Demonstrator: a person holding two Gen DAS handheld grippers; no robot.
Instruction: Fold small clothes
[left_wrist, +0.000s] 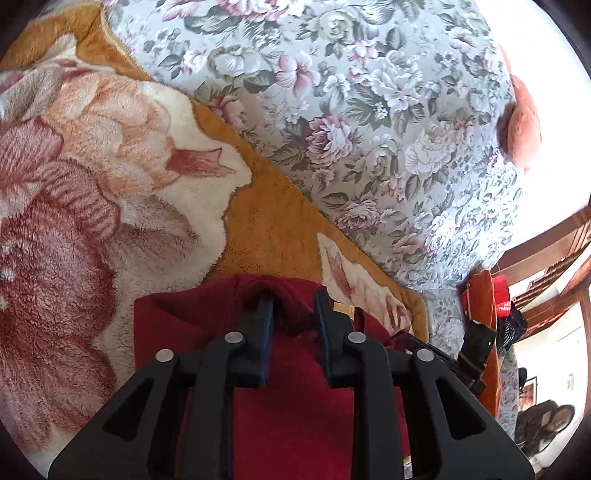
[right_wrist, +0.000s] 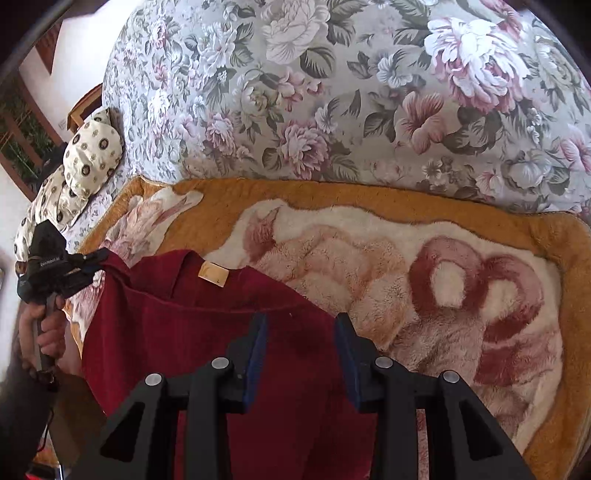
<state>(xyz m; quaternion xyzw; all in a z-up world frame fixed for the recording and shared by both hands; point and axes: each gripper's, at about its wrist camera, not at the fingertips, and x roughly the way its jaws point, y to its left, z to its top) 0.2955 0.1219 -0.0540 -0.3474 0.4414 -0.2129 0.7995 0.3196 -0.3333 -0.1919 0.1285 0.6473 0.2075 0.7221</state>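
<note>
Garment (right_wrist: 177, 332) edge is pinched by left gripper (left_wrist: 293, 295) for folding; right gripper (right_wrist: 300, 321), at 6 o'clock, held spread, ungrasping.

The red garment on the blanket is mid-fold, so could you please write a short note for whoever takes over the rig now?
Left tool: fingers apart, a bunched fold of the red garment between them; firm grip unclear.
Right tool: open, above the garment's edge.
Garment lies on the fleece blanket, tan label showing, over the floral bedspread.
Done: garment laid out, one edge lifted.
Left: the folding itself.
</note>
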